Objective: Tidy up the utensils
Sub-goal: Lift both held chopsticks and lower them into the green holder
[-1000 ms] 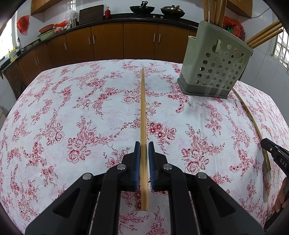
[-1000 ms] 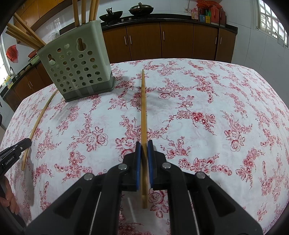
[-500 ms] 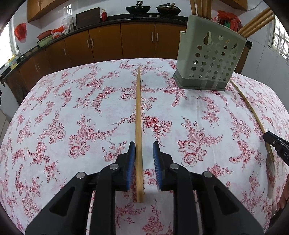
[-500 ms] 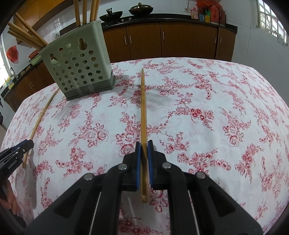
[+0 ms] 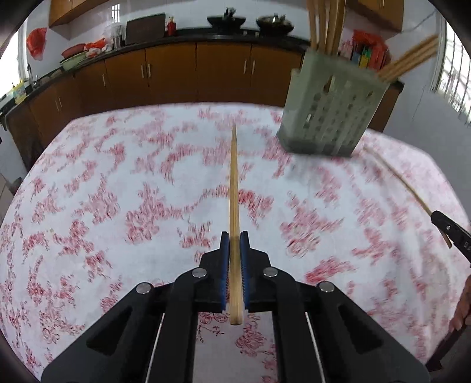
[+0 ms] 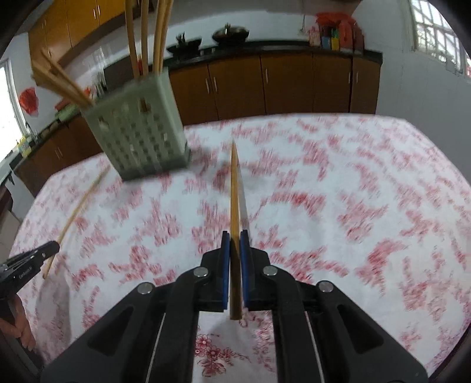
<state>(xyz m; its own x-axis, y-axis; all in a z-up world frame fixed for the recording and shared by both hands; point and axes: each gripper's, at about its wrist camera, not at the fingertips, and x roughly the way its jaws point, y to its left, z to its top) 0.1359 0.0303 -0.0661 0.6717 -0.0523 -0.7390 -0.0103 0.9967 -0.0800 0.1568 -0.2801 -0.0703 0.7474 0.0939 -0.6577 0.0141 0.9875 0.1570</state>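
My left gripper (image 5: 234, 238) is closing tight on a wooden chopstick (image 5: 233, 182), and its blue pads press both sides. The stick points away from me, above the floral tablecloth (image 5: 88, 206). My right gripper (image 6: 234, 237) is shut on a second chopstick (image 6: 234, 188), held the same way. A grey-green perforated utensil holder (image 5: 329, 117) with several chopsticks in it stands at the far right of the left wrist view. In the right wrist view the holder (image 6: 138, 138) stands far left. Each view shows the other gripper (image 5: 447, 229) (image 6: 44, 250) at its edge with its stick.
Brown kitchen cabinets (image 5: 176, 73) and a dark counter with woks (image 5: 226, 20) run behind the table. A person's hand (image 5: 462, 309) shows at the lower right edge of the left wrist view. A window (image 6: 435, 32) is at the right.
The left gripper opened briefly around its chopstick, then shut on it again. Both grippers have lifted their chopsticks off the cloth, and the holder now looks nearer and the picture blurred.
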